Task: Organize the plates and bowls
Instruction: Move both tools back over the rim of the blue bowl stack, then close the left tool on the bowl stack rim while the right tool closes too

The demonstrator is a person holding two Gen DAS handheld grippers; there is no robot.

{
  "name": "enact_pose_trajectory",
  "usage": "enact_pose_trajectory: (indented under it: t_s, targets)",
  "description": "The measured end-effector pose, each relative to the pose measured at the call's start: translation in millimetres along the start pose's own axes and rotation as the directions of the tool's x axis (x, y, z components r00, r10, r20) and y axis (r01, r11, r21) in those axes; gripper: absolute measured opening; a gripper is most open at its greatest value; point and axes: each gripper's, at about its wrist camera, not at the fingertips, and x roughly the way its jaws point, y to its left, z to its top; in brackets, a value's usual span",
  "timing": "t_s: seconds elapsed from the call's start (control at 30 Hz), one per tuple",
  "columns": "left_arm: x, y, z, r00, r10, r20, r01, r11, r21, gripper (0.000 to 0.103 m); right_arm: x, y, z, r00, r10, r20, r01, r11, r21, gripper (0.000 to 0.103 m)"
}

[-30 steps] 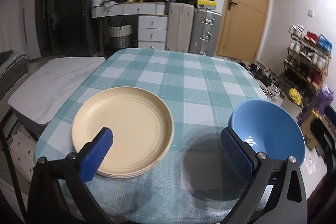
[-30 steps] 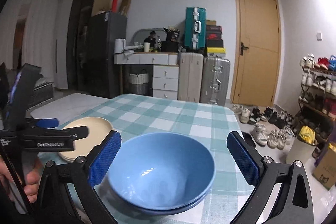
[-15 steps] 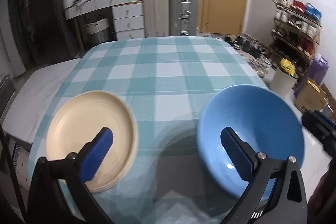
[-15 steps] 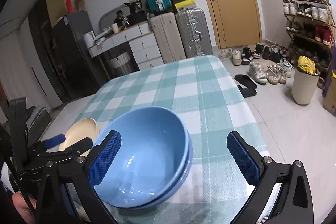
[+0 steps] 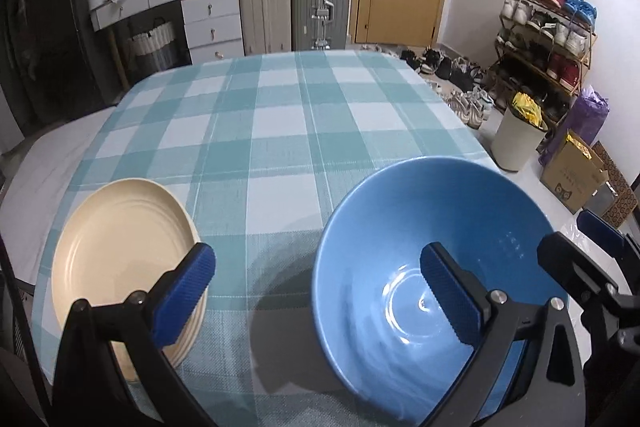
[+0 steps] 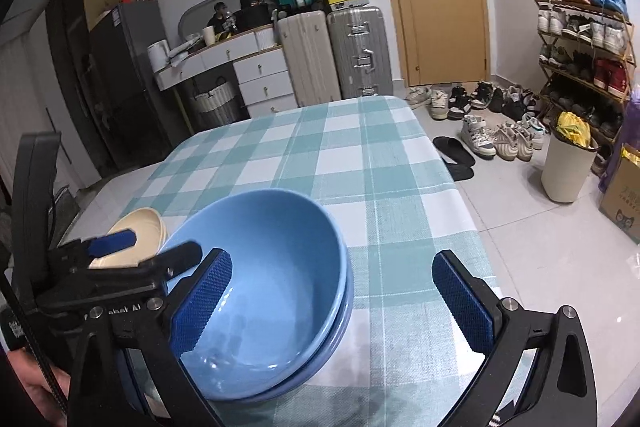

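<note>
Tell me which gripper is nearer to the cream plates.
Left. The left gripper hangs open with one finger over the cream plates. The right gripper is farther off, open around the far side of the blue bowls.

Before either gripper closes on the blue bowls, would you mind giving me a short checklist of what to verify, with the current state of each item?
1. Left gripper open: ok, its tongs stand wide apart.
2. Right gripper open: ok, tongs also wide.
3. Blue bowls nested and upright: ok, two rims show, one inside the other.
4. A bowl rim between one gripper's tongs: not ok for the left, both tongs on the same side of the rim; cannot tell for the right.
5. Cream plates clear of the bowls: ok, a strip of tablecloth lies between them.
6. The two grippers clear of each other: cannot tell, they crowd the same bowl.
</note>
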Motion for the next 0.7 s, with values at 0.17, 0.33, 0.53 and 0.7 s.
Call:
enact_pose_trajectory:
  t_s: [0.17, 0.33, 0.53, 0.7]
  targets:
    - [8.5, 1.6, 2.0, 0.999, -0.038, -0.034, 0.038, 0.999, -0.011, 0.101, 12.4, -0.3, 12.7, 0.995, -0.028, -0.097, 0.028, 1.0, 0.001, 0.102]
    - [14.6, -1.2, 1.9, 0.998, -0.039, -0.055, 0.041, 0.999, 0.034, 0.08, 26.5, 0.4, 27.2, 0.975, -0.039, -0.219, 0.038, 0.999, -0.01, 0.102]
    - [33.2, 5.9, -1.9, 0.973, -0.158, -0.17, 0.152, 0.987, -0.046, 0.051, 36.8, 1.8, 35.3, 0.942, -0.035, -0.334, 0.028, 0.999, -0.027, 0.102]
    - [52.7, 11.2, -10.9, 0.925, -0.262, -0.274, 0.231, 0.963, -0.139, 0.022, 50.0, 1.5, 31.8, 0.896, 0.009, -0.445, -0.005, 1.0, 0.009, 0.102]
